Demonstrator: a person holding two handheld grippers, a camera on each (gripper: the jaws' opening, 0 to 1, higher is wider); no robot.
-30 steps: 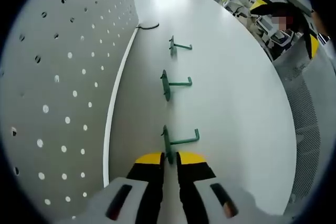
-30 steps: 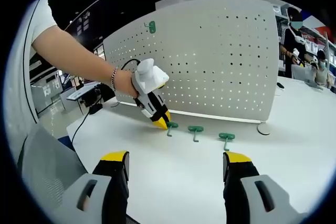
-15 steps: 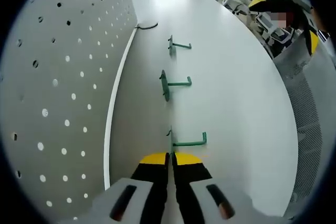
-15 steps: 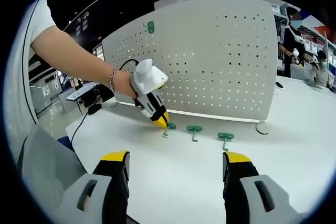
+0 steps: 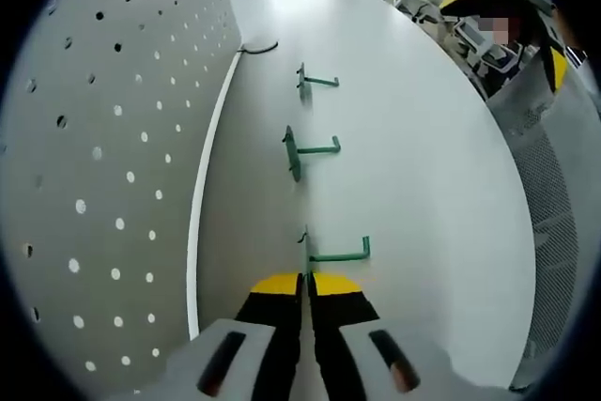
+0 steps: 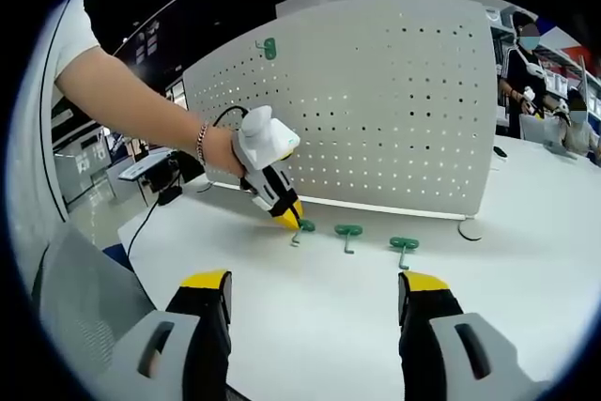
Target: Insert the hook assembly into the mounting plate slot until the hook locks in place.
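Your left gripper (image 5: 306,279) is clamped on the nearest hook (image 5: 333,254), ready to lift it toward the pegboard (image 6: 376,91); right gripper (image 6: 315,293) hangs released.

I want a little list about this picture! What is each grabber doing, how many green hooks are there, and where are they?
left gripper: shut on the nearest green hook at its plate end
right gripper: open, holding nothing, above the white table
green hooks on the table: three in a row, counting the gripped one; middle hook, far hook
green hook on the pegboard: one hung hook near the top left corner
pegboard: white, upright, behind the row of hooks
task state: gripped hook not yet at the pegboard
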